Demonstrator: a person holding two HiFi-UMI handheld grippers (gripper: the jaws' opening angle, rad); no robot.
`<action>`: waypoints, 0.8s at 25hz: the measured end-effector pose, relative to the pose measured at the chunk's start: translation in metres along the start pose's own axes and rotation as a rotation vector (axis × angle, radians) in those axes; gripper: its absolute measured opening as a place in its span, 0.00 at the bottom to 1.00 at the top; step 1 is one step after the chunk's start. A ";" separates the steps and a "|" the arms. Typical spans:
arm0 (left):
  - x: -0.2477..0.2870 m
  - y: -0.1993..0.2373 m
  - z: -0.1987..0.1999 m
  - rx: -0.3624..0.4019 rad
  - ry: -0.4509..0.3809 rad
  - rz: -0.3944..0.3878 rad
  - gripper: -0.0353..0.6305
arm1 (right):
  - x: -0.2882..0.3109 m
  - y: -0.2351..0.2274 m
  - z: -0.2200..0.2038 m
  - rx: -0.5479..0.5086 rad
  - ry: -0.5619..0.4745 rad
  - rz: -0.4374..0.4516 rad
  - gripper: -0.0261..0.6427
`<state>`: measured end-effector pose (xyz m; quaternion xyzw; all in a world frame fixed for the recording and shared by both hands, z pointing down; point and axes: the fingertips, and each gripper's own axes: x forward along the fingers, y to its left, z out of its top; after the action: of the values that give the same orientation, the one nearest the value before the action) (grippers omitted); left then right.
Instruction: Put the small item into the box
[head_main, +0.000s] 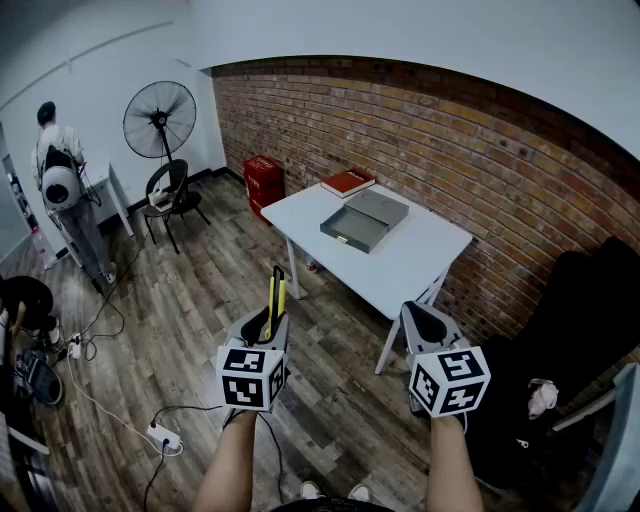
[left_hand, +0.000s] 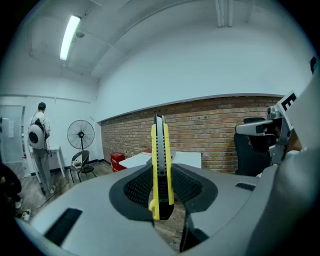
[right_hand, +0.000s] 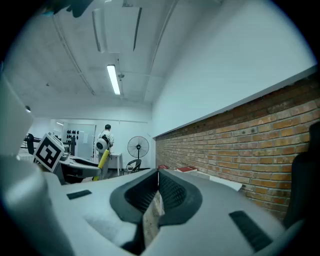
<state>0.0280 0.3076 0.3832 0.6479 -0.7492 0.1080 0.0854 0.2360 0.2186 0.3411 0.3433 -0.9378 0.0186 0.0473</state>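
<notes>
one slim yellow utility knife (left_hand: 161, 170) between meshed fingers (left_hand: 136, 189).

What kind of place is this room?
Probably an indoor workroom or small lab, not a home: a white table by a brick wall, a standing fan beside a chair, and a power strip with cables on the wood floor.

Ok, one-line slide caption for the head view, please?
Left gripper holding a yellow utility knife, right gripper beside it, facing a white table with an open grey box.
</notes>
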 end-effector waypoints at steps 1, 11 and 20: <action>-0.001 0.005 0.000 -0.002 0.001 -0.002 0.25 | 0.002 0.005 0.001 -0.007 0.002 -0.003 0.07; -0.005 0.041 -0.010 -0.006 0.002 -0.043 0.25 | 0.009 0.033 -0.006 0.003 0.022 -0.056 0.07; 0.013 0.051 -0.013 -0.006 0.002 -0.053 0.25 | 0.034 0.033 -0.009 0.005 0.026 -0.049 0.07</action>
<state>-0.0240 0.3057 0.3963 0.6670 -0.7322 0.1039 0.0909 0.1898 0.2225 0.3539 0.3662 -0.9283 0.0241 0.0593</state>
